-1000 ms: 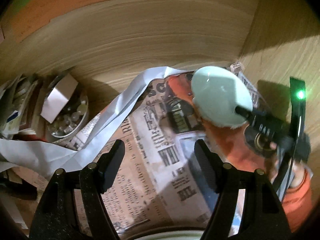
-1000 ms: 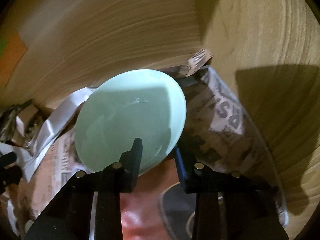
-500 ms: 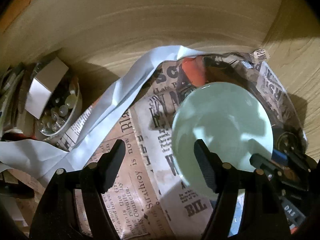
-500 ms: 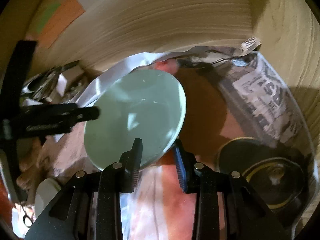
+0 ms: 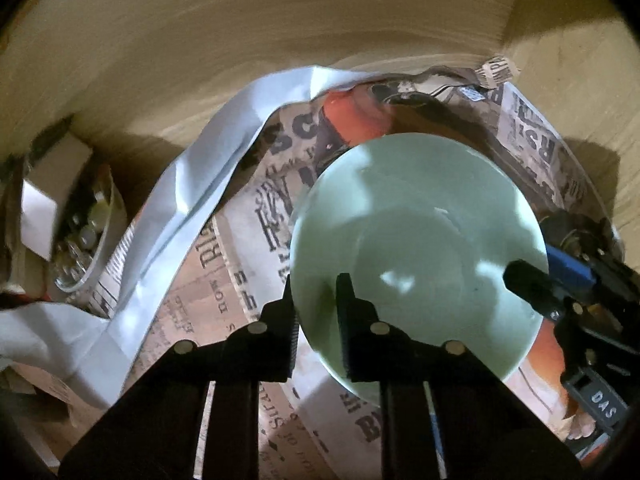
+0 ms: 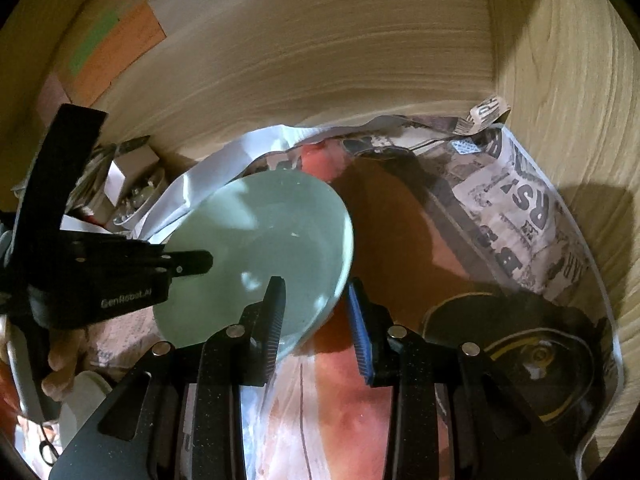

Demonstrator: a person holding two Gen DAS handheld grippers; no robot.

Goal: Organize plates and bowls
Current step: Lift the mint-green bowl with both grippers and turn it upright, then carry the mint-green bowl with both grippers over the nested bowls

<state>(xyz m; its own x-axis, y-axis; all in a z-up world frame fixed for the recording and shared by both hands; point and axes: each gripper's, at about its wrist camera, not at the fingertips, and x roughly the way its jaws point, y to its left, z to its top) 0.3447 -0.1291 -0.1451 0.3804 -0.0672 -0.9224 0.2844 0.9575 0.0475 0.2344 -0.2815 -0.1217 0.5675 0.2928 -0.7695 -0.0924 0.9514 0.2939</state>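
Observation:
A pale green bowl (image 5: 420, 248) hangs tilted over the newspaper-lined shelf floor, held from two sides. My left gripper (image 5: 316, 284) is shut on the bowl's left rim, one finger inside and one outside. In the right wrist view the same bowl (image 6: 260, 232) has its near right rim pinched in my right gripper (image 6: 316, 292), which is shut on it. The left gripper's upper finger (image 6: 192, 263) lies across the bowl's left edge there. The right gripper's finger (image 5: 528, 280) shows at the bowl's right edge in the left wrist view.
Newspaper (image 5: 240, 280) and a white paper strip (image 5: 192, 184) cover the cupboard floor. A glass dish of small round things (image 5: 84, 236) stands at the left. A dark round object with a gold ring (image 6: 532, 356) lies at the right. Wooden walls (image 6: 320, 60) close the back and right.
The left gripper came down to the bowl and its jaws went from wide open to shut on the rim. The right gripper kept its hold and carried the bowl leftward.

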